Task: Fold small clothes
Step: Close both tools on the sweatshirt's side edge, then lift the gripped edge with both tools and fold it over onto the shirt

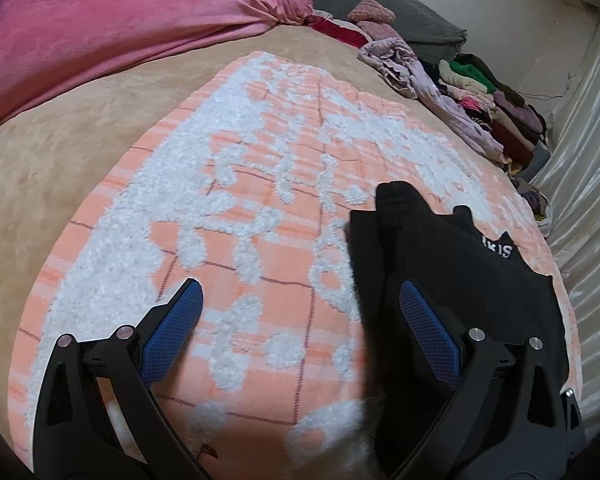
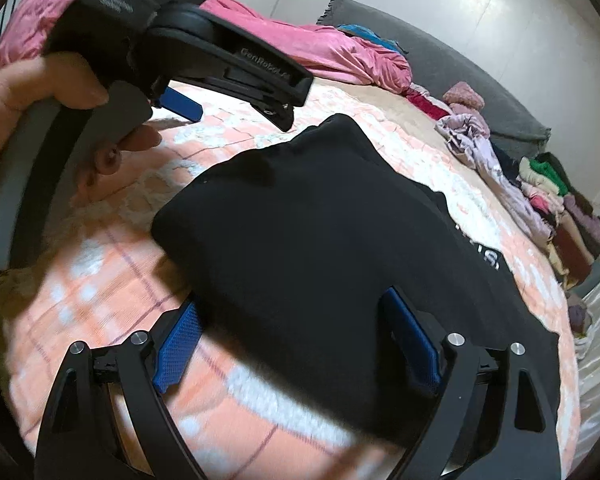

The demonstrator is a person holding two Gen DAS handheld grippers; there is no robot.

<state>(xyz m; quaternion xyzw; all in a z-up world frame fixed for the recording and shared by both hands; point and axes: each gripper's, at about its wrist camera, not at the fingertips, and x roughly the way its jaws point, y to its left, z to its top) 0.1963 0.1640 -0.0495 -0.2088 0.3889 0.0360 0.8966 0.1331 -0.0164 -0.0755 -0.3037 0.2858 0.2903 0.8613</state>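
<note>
A black garment point(image 2: 308, 224) with white lettering lies partly folded on an orange and white towel point(image 1: 260, 184) spread on the bed. In the left wrist view the black garment point(image 1: 452, 264) lies at the right, under the right finger. My left gripper point(image 1: 300, 292) is open and empty above the towel; it also shows in the right wrist view point(image 2: 236, 108), held up at the upper left. My right gripper point(image 2: 296, 312) is open, its fingers either side of the garment's near edge, just above it.
A pink blanket point(image 1: 112, 28) lies bunched at the far left of the beige bed cover point(image 1: 52, 152). A lilac garment point(image 1: 416, 76) and a stack of folded clothes point(image 1: 496, 108) sit at the far right. A grey pillow point(image 2: 440, 64) lies behind. A shiny white sheet point(image 1: 584, 184) runs along the right.
</note>
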